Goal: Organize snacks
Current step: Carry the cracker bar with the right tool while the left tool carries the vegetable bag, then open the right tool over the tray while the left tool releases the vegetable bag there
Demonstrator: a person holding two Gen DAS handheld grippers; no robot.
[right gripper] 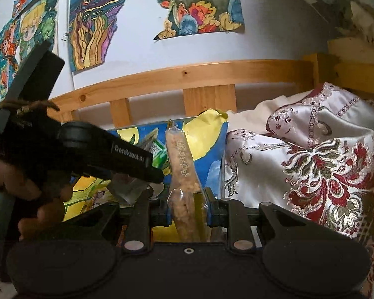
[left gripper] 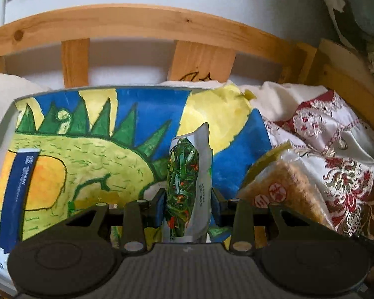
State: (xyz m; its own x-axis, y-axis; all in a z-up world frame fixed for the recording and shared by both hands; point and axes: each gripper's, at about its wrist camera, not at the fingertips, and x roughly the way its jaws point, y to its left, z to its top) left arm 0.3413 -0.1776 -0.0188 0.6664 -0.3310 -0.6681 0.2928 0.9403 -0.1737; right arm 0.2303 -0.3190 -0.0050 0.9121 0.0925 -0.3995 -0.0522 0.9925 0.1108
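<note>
A seaweed packet point(left gripper: 187, 186) is clamped upright between the left gripper point(left gripper: 187, 206) fingers, above the painted tray point(left gripper: 92, 149). A brown snack bar point(right gripper: 184, 186) is clamped by the right gripper point(right gripper: 187, 211), at the tray's right edge, beside the embroidered quilt point(right gripper: 311, 164).

White wall point(right gripper: 274, 12) hung with colourful drawings point(right gripper: 92, 20); pine slatted headboard point(left gripper: 137, 25); patterned satin bedding point(right gripper: 324, 162)
</note>
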